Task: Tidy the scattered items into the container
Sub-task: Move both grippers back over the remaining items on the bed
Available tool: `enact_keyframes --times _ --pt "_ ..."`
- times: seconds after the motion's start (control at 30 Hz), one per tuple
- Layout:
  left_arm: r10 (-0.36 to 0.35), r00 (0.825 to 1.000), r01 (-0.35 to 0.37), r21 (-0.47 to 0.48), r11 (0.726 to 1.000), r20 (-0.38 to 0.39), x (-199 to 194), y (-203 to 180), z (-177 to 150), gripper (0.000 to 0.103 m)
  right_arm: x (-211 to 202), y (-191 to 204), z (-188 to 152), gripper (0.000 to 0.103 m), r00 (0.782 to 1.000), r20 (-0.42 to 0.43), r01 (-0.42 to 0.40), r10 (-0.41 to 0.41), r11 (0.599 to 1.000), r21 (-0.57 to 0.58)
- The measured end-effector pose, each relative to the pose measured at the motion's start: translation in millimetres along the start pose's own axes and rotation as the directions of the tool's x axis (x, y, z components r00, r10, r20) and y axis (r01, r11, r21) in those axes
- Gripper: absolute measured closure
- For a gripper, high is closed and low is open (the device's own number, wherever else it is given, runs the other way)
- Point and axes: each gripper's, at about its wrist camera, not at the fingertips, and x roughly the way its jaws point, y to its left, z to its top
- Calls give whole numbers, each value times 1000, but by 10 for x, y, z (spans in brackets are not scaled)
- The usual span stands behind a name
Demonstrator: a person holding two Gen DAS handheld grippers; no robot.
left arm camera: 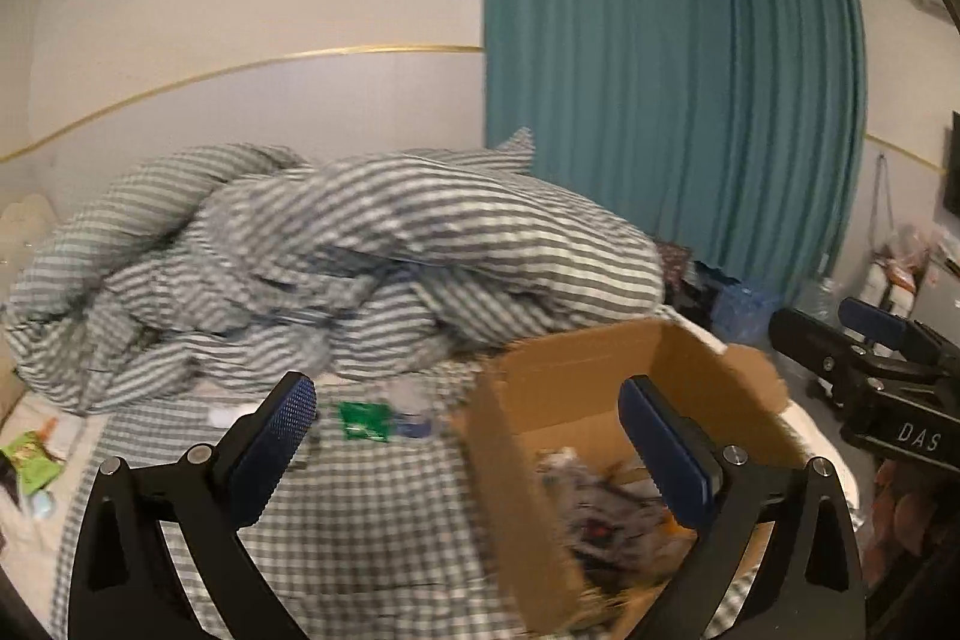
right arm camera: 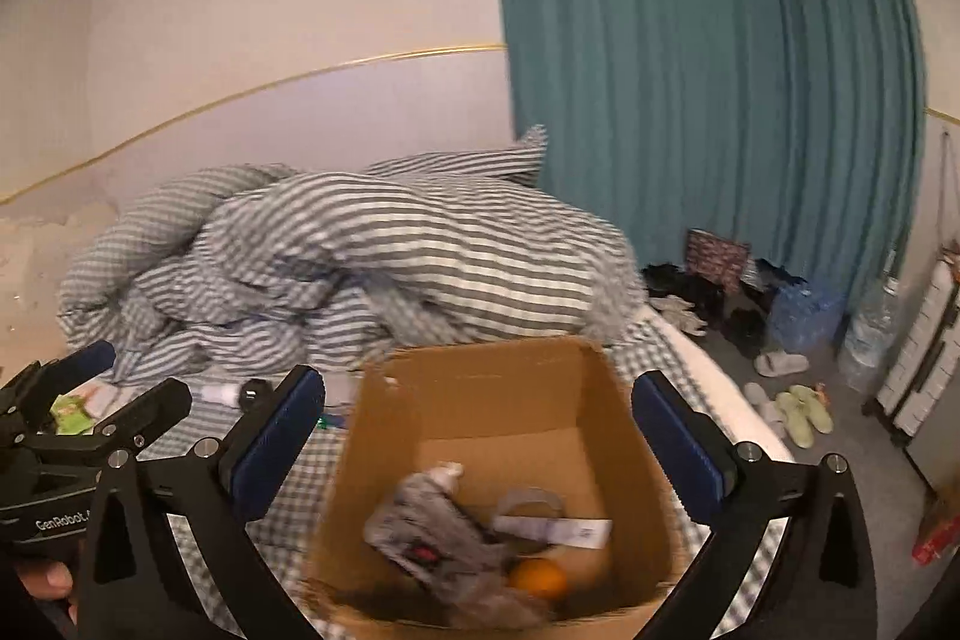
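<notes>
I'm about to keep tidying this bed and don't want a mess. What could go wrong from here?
The cardboard box sits on soft bedding near the mattress edge, so leaning on it might tip it floorwards. The green packet lies close to the rumpled striped duvet and could get buried. Both the left gripper and right gripper are open and empty.

Checked bed (right arm camera: 288, 490), striped duvet (right arm camera: 390, 262), cardboard box (right arm camera: 480, 400), green packet (left arm camera: 363, 421), white bottle (right arm camera: 219, 394)

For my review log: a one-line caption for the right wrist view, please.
Open right gripper above a cardboard box on the bed, holding an orange and grey cloth.
</notes>
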Motion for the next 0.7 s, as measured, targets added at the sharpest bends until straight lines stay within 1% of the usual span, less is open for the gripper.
enact_keyframes --times 0.13,0.2,0.3,0.33,0.4,0.47,0.5,0.57,0.6,0.7 --pt "96 995 -97 6 995 17 -179 432 28 0 26 361 58 0 998 18 -54 54 999 5" --pt "147 989 -147 0 989 21 -265 674 28 0 61 539 75 0 997 20 -78 78 997 10" --pt "210 978 -209 -36 977 16 -358 1075 23 0 104 822 79 0 992 15 -129 129 992 2" --pt "233 972 -232 -56 971 12 -400 1244 13 0 128 913 81 0 990 12 -143 143 990 -2" --pt "265 964 -264 -76 961 8 -470 1456 -26 0 175 1102 71 0 987 3 -159 159 987 -8" --pt "317 948 -315 -86 945 9 -538 1671 -73 0 214 1254 63 0 985 -8 -170 170 985 -17" --pt "349 937 -347 -90 934 9 -577 1770 -97 0 244 1339 56 0 985 -13 -173 173 985 -20" --pt "370 929 -367 -91 926 10 -636 1875 -147 0 288 1458 47 0 985 -19 -170 169 985 -23" --pt "367 930 -365 -93 926 10 -647 1923 -165 0 317 1527 40 0 985 -22 -171 171 985 -27" --pt "329 944 -327 -124 937 0 -658 2081 -227 0 409 1701 -2 0 983 -41 -182 180 983 -37"
